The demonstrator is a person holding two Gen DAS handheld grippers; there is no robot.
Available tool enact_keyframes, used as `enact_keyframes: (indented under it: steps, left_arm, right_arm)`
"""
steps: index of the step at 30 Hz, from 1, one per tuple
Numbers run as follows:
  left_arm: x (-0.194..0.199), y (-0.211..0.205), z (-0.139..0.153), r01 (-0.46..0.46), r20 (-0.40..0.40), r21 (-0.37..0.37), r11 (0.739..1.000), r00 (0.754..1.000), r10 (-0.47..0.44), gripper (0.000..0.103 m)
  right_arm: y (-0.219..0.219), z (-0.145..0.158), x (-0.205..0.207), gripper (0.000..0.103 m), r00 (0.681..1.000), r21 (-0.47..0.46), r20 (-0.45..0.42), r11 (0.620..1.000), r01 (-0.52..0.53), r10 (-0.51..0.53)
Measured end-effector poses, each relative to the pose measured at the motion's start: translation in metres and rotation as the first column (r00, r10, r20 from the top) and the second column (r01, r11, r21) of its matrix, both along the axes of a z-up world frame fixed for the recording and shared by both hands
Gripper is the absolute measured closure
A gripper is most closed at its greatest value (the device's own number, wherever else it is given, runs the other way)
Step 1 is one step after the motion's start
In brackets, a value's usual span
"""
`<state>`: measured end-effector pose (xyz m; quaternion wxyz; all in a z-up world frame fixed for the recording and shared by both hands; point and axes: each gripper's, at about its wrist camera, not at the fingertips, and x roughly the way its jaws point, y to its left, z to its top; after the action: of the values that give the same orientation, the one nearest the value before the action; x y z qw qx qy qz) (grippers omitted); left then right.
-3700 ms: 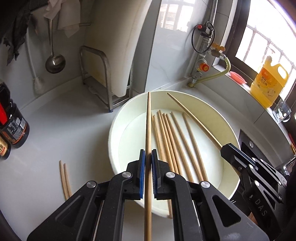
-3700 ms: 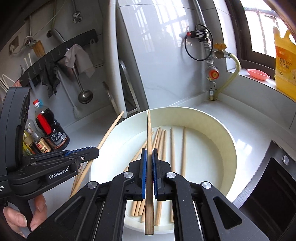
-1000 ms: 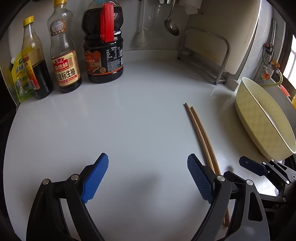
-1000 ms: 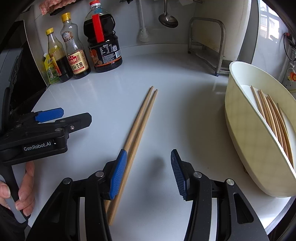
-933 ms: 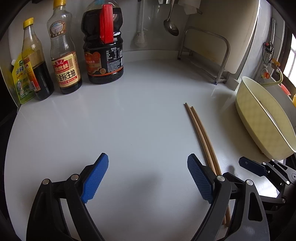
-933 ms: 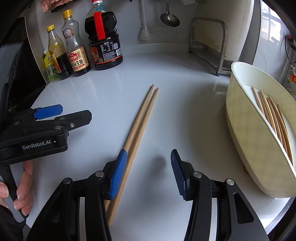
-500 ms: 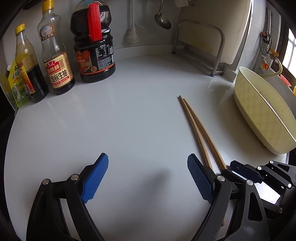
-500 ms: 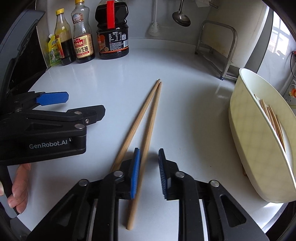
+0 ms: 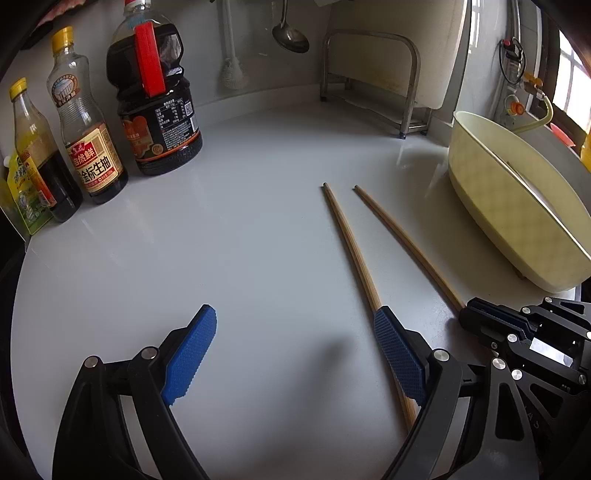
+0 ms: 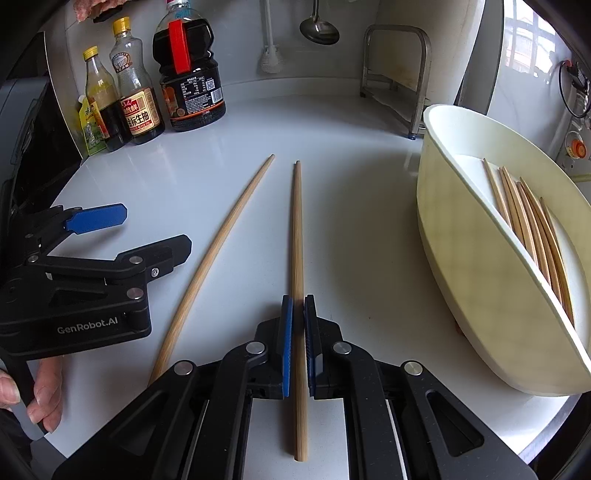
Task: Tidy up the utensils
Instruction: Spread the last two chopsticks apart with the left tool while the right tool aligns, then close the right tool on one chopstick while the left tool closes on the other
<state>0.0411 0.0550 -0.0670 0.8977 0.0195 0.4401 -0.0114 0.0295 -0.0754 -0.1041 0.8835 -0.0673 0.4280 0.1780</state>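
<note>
Two wooden chopsticks lie on the white counter. My right gripper (image 10: 298, 314) is shut on the right-hand chopstick (image 10: 297, 229), which runs straight ahead between its blue pads. The other chopstick (image 10: 221, 236) lies free to its left, angled away. In the left wrist view my left gripper (image 9: 295, 332) stands open over bare counter, its right pad beside the near chopstick (image 9: 351, 243); the second chopstick (image 9: 406, 240) leads to the right gripper (image 9: 476, 317) at the lower right. A cream basin (image 10: 461, 229) on the right holds several chopsticks (image 10: 528, 225).
Three sauce bottles (image 10: 129, 99) and a green pouch (image 10: 86, 125) stand at the back left. A metal rack (image 10: 399, 66) with a board and a hanging ladle (image 10: 319, 26) sit at the back. A hand (image 10: 40, 391) grips the left tool. The counter edge runs close below.
My right gripper has shut on one chopstick and swung it away from its mate, so the pair now lies spread. The left gripper stayed open and drifted slightly nearer.
</note>
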Motion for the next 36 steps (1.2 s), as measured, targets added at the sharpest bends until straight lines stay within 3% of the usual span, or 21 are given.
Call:
enact_keyframes:
  steps: [13,15,19,29,31,33,36]
  left_arm:
    - [0.005,-0.013,-0.009,0.018,-0.020,0.033,0.999,1.000,-0.018,0.013]
    - [0.005,-0.013,-0.010,0.016,-0.025,0.033,0.999,1.000,-0.015,0.011]
    - [0.005,-0.013,-0.012,0.011,-0.032,0.038,0.999,0.999,-0.010,0.008]
    - [0.005,-0.013,-0.016,0.013,-0.046,0.048,0.999,0.999,-0.011,0.005]
    - [0.005,-0.012,-0.016,0.022,-0.051,0.034,0.999,0.999,-0.020,0.008]
    - [0.003,-0.012,-0.015,0.038,-0.051,0.010,0.999,0.998,-0.038,0.020]
    - [0.000,-0.015,-0.013,0.064,-0.044,-0.003,0.998,0.997,-0.064,0.038]
  right_arm:
    - [-0.009,0.000,0.002,0.096,1.000,0.000,-0.003,1.000,0.015,-0.015]
    - [-0.010,0.000,0.003,0.092,1.000,-0.001,-0.002,1.000,0.019,-0.019]
    - [-0.014,0.000,0.003,0.073,1.000,-0.003,0.000,1.000,0.023,-0.023]
    - [-0.010,-0.002,0.002,0.071,1.000,-0.030,0.019,1.000,0.008,-0.007]
    - [-0.005,-0.002,0.000,0.071,1.000,-0.045,0.026,0.999,-0.011,0.012]
    - [-0.001,-0.002,-0.002,0.072,0.999,-0.056,0.031,0.998,-0.027,0.029]
    - [0.003,-0.002,-0.004,0.088,0.998,-0.070,0.045,0.997,-0.039,0.042]
